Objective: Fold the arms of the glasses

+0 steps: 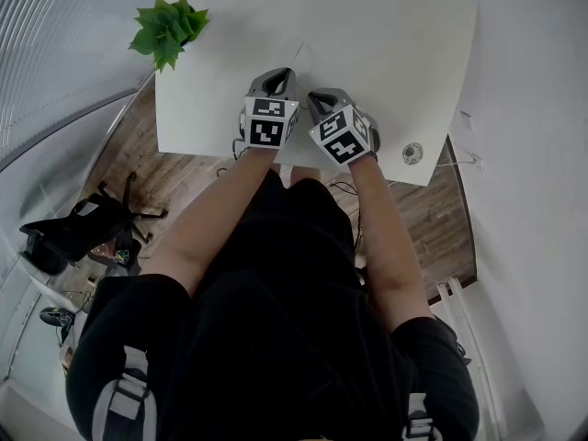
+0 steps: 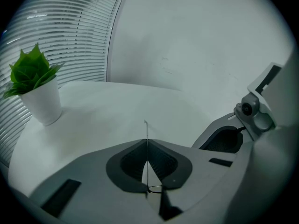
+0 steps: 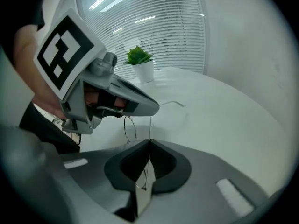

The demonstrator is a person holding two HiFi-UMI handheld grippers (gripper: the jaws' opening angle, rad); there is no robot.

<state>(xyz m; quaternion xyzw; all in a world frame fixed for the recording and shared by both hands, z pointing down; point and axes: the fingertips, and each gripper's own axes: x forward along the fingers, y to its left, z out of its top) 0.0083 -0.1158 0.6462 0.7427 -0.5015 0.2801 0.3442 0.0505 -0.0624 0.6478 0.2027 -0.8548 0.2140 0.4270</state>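
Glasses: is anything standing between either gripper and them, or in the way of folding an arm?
Nothing visible does. The left gripper and right gripper are each shut on the wire glasses, over the table. The plant stands off at the table's corner, away from them.

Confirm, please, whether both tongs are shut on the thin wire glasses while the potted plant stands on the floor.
No: the potted plant stands on the white table, as the head view shows. The left tongs and right tongs are shut on the glasses.
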